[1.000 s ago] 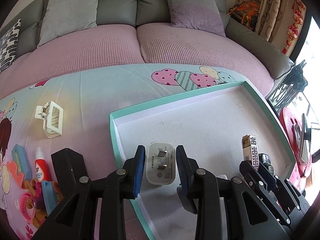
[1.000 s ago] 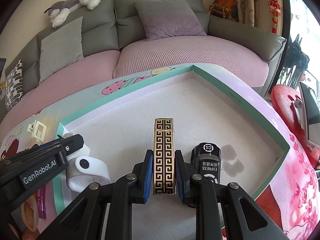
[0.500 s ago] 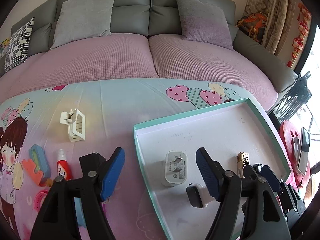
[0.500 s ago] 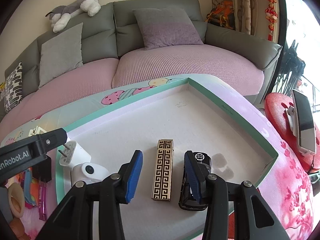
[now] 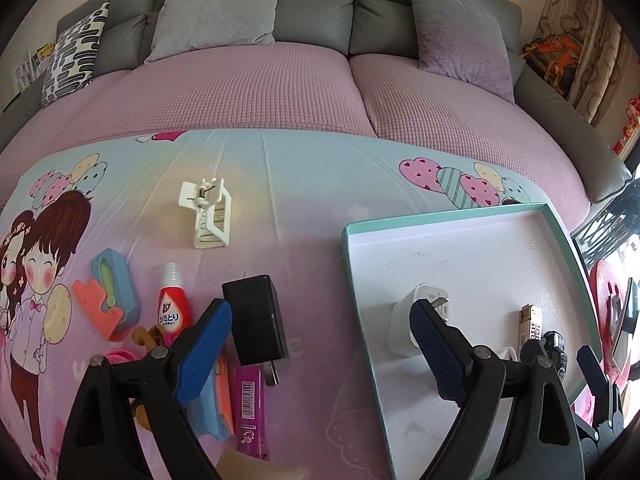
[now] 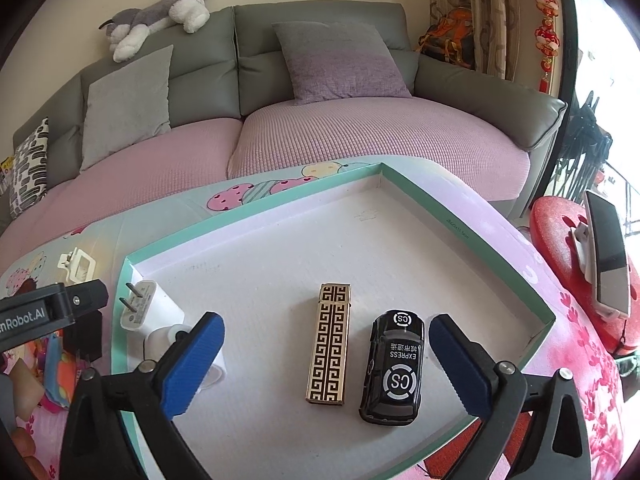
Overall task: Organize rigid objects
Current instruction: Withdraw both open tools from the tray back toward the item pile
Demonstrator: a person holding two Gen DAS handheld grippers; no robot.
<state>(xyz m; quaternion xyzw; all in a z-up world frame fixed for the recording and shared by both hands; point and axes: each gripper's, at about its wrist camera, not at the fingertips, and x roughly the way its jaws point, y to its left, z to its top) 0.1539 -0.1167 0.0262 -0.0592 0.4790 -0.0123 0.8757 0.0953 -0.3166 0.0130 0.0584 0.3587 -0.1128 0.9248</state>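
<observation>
A teal-rimmed white tray (image 6: 256, 216) (image 5: 444, 218) lies on the cartoon-print cloth. In it lie a gold patterned bar (image 6: 329, 342), a black toy car (image 6: 394, 366), a white plug charger (image 6: 146, 310) (image 5: 420, 314) and a white round gadget (image 6: 160, 338). My right gripper (image 6: 326, 364) is open and empty, raised above the bar and car. My left gripper (image 5: 320, 350) is open and empty, spanning the tray's left edge. Left of the tray lie a black charger (image 5: 256, 324), a white hair clip (image 5: 206, 214), a red tube (image 5: 174, 308) and a purple stick (image 5: 250, 408).
Colourful small toys (image 5: 114, 300) crowd the cloth's left front. A pink and grey sofa (image 6: 360, 136) with cushions runs behind. A red stool (image 6: 568, 248) holding a phone stands at the right. The left gripper's body (image 6: 36, 316) reaches into the right wrist view.
Both grippers let go and opened wide: the left released the white charger, the right released the gold bar. Both pulled back and up; the left view shifted left, showing the black charger.
</observation>
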